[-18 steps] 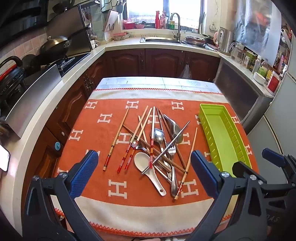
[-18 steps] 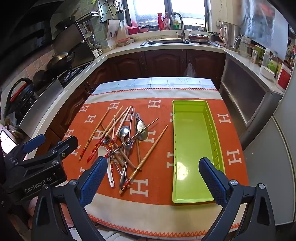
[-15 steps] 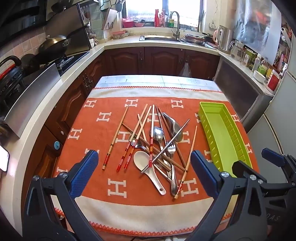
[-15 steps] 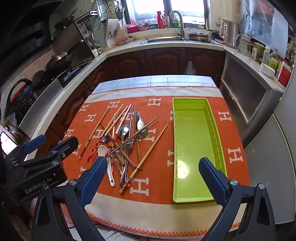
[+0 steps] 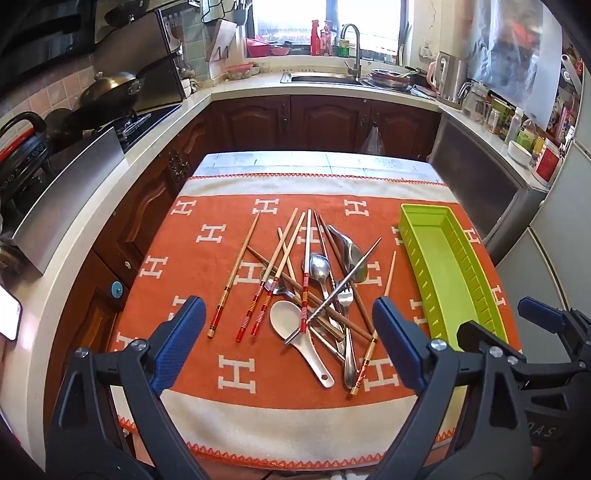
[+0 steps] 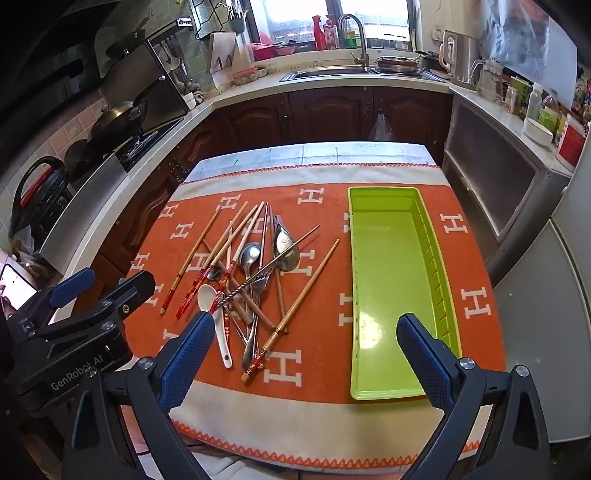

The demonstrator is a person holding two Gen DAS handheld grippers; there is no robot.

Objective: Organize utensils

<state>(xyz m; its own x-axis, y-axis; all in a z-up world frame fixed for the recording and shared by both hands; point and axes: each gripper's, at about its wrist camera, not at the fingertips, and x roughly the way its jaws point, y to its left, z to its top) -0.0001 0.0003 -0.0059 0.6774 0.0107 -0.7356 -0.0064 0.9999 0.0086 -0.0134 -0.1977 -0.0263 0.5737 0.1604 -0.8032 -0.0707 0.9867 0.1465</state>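
Nearest to me, my left gripper [image 5: 286, 341] hangs above the near edge of the table with its jaws spread wide and nothing between them; its blue pads [image 5: 180, 339] frame the near end of the utensil pile; my right gripper [image 6: 306, 356] is likewise wide and empty, one pad low over the near end of the green tray [image 6: 388, 395], the other over the near end of the pile. From the right wrist view I can see the left gripper's body off to the left, beside the table edge.

Beyond the fingers lies the orange cloth [image 5: 207, 280] with its white H pattern; on it sits the tangled pile of utensils [image 5: 314, 284]; a white ceramic spoon [image 5: 295, 330] lies closest to me, its handle pointing my way; metal spoons [image 5: 318, 266] and a fork [image 5: 344, 295] cross under a steel chopstick [image 5: 340, 288] laid slantwise over them; wooden chopsticks with red-banded ends [image 5: 275, 273] fan out to the left, one [image 5: 236, 271] lying a little apart from the rest. The tray sits to the right of the pile, apart from it, lengthwise away from me, with nothing in it.

Farther off, dark wooden cabinets [image 6: 328, 114] run under the counter; at the back, a sink with a tall tap [image 6: 354, 33] stands below the window.
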